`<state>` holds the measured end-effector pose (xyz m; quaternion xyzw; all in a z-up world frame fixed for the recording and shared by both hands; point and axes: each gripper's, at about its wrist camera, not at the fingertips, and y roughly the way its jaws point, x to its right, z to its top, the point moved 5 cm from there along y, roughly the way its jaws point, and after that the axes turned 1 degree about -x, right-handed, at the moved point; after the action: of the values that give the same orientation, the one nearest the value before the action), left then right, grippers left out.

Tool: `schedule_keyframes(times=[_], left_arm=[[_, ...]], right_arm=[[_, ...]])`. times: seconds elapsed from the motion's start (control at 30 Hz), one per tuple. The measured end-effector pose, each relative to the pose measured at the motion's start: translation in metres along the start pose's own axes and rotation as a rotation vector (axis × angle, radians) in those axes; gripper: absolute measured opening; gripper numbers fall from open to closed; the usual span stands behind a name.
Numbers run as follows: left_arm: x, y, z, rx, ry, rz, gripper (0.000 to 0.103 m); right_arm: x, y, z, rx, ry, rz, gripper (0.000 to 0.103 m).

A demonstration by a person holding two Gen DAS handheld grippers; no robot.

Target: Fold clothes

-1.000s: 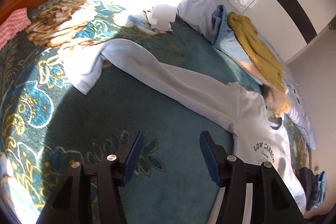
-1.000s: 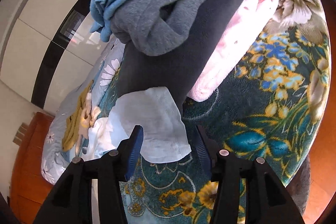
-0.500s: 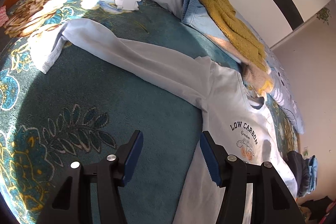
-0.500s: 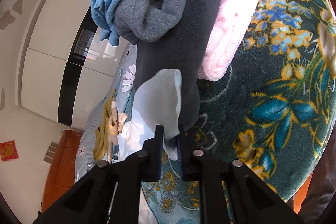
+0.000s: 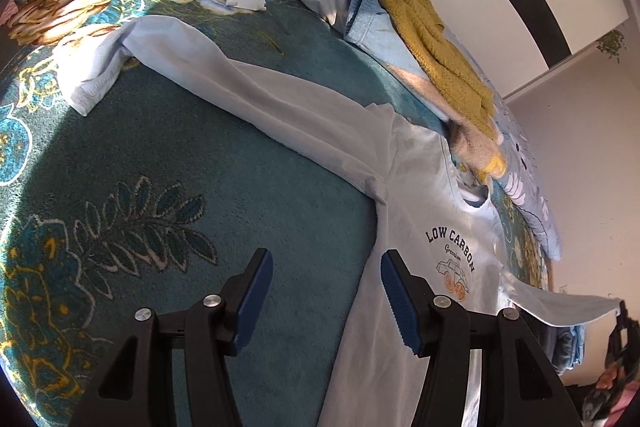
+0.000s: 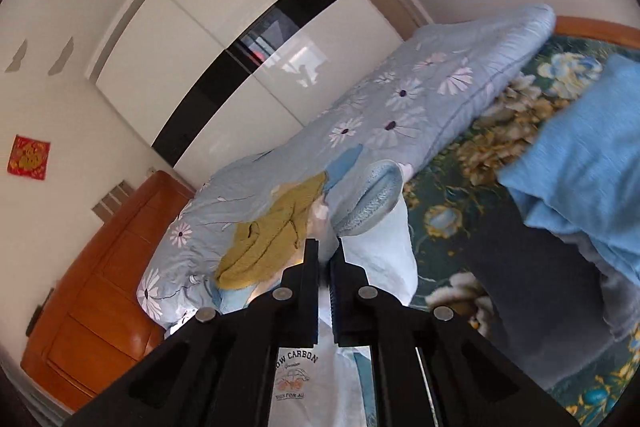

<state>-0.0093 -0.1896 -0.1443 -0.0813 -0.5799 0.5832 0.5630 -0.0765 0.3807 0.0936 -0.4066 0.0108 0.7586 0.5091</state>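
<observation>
The right gripper (image 6: 324,255), jaws pinching the pale-blue long-sleeved cotton shirt's (image 5: 436,195) cuff, may lose it if tugged; left gripper (image 5: 326,297) jaws spread, empty

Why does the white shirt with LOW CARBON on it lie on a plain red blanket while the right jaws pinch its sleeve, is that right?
Not quite. The blanket under the white shirt is dark teal with flowers and leaves, not plain red; the left wrist view shows it. The rest holds: the right gripper is shut on the shirt's sleeve.
</observation>
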Motion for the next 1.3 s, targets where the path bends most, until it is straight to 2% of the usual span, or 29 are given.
schedule_keyframes(times=[0.13,0.27,0.37,0.5,0.67,0.83,1.0,1.07,1.1,1.13,1.2,1.3], left_arm=[[-0.007,-0.008,0.001,0.011,-0.022,-0.012,0.062],[-0.017,-0.020,0.001,0.026,-0.037,-0.007,0.062],[-0.027,-0.030,0.002,0.038,-0.053,0.002,0.063],[-0.043,-0.042,0.001,0.046,-0.084,0.013,0.064],[-0.055,-0.045,-0.003,0.036,-0.113,0.023,0.065],[-0.056,-0.040,-0.008,0.012,-0.124,0.018,0.065],[-0.051,-0.034,-0.011,-0.009,-0.119,0.011,0.065],[-0.049,-0.031,-0.012,-0.016,-0.113,0.010,0.065],[-0.048,-0.030,-0.012,-0.018,-0.113,0.009,0.065],[-0.045,-0.028,-0.011,-0.021,-0.111,0.007,0.065],[-0.040,-0.023,-0.009,-0.028,-0.105,0.004,0.065],[-0.023,-0.011,-0.001,-0.035,-0.068,-0.003,0.065]], right_arm=[[-0.067,0.070,0.001,-0.110,-0.137,0.064,0.005],[-0.121,0.145,-0.033,-0.246,-0.239,0.122,0.005],[-0.149,0.198,-0.076,-0.364,-0.279,0.147,0.005],[-0.172,0.247,-0.146,-0.502,-0.304,0.149,0.005],[-0.187,0.299,-0.222,-0.650,-0.315,0.083,0.005],[-0.188,0.323,-0.269,-0.727,-0.256,0.053,0.005],[-0.189,0.334,-0.281,-0.742,-0.157,0.054,0.008],[-0.193,0.334,-0.285,-0.756,-0.183,0.073,0.009],[-0.194,0.332,-0.286,-0.763,-0.201,0.085,0.014],[-0.194,0.330,-0.286,-0.766,-0.215,0.100,0.025],[-0.194,0.324,-0.285,-0.774,-0.243,0.130,0.039],[-0.177,0.314,-0.270,-0.751,-0.229,0.135,0.039]])
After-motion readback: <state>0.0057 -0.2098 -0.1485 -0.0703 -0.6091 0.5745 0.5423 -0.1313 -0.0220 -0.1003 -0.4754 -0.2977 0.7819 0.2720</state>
